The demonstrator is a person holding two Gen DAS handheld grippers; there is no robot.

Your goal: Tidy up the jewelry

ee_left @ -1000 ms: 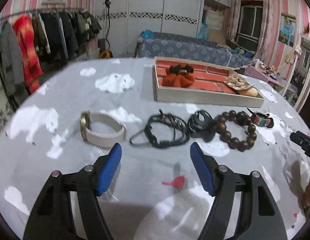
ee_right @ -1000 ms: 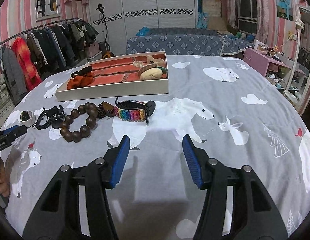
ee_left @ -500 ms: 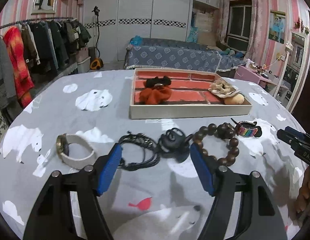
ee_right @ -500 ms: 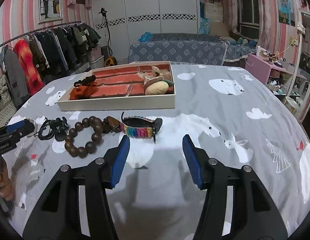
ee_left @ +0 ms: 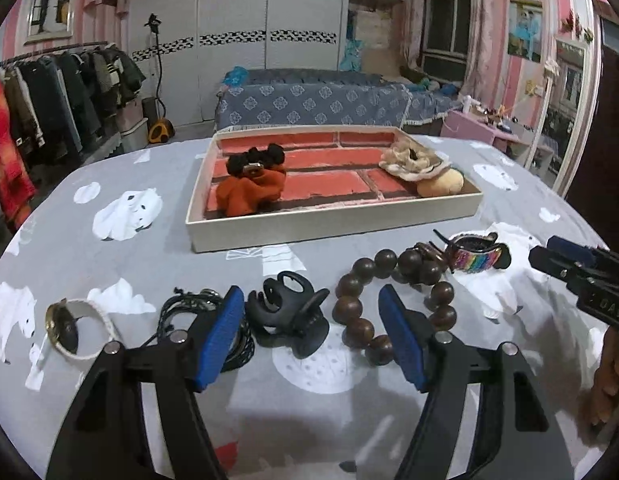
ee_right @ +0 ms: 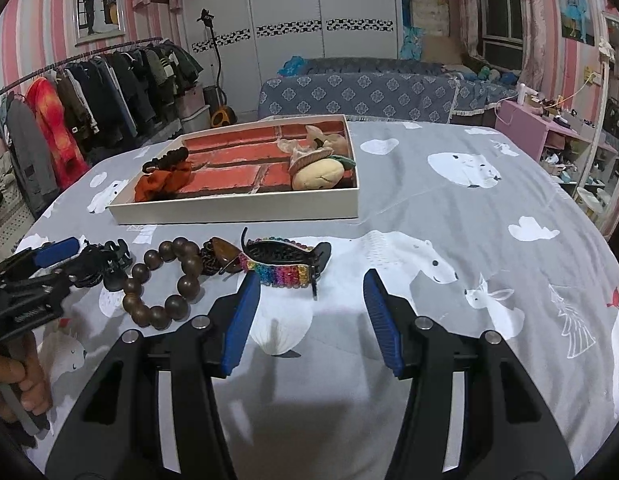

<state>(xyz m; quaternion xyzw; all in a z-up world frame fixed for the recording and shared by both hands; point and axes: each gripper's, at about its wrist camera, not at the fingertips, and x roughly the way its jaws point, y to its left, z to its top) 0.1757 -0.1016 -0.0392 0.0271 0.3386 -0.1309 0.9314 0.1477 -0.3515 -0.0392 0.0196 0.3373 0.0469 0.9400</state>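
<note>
A row of jewelry lies on the grey bear-print cloth (ee_left: 157,256), just near of a shallow tray (ee_left: 333,226). From left to right in the left wrist view: a white watch (ee_left: 75,330), a coil of black cords (ee_left: 197,310), a black claw clip (ee_left: 289,314), a brown bead bracelet (ee_left: 361,308), a small brown clip (ee_left: 427,250) and a rainbow clip (ee_left: 479,256). The bead bracelet touches the brown clip at its far side; the rainbow clip lies just right of that.

The left gripper (ee_left: 311,334) hangs low over the row, its blue pads either side of the claw clip and the left part of the bracelet. Its jaws are closing but stand wide, and the pads press on nothing.

The right gripper (ee_right: 309,316) hovers near of the rainbow clip (ee_right: 283,268), jaws about half open with only cloth between them. Its left pad (ee_right: 239,320) sits just near of the clip's left end.

In the tray, lined with a red brick pattern, an orange scrunchie (ee_left: 251,192) and a black scrunchie (ee_left: 255,160) lie at the left end, touching. A beige scrunchie (ee_left: 413,160) and a tan round piece (ee_left: 439,184) lie at the right end.

Far beyond the table stand a blue-covered bed (ee_right: 361,88) and, to the left, a rack of clothes (ee_right: 89,92).
</note>
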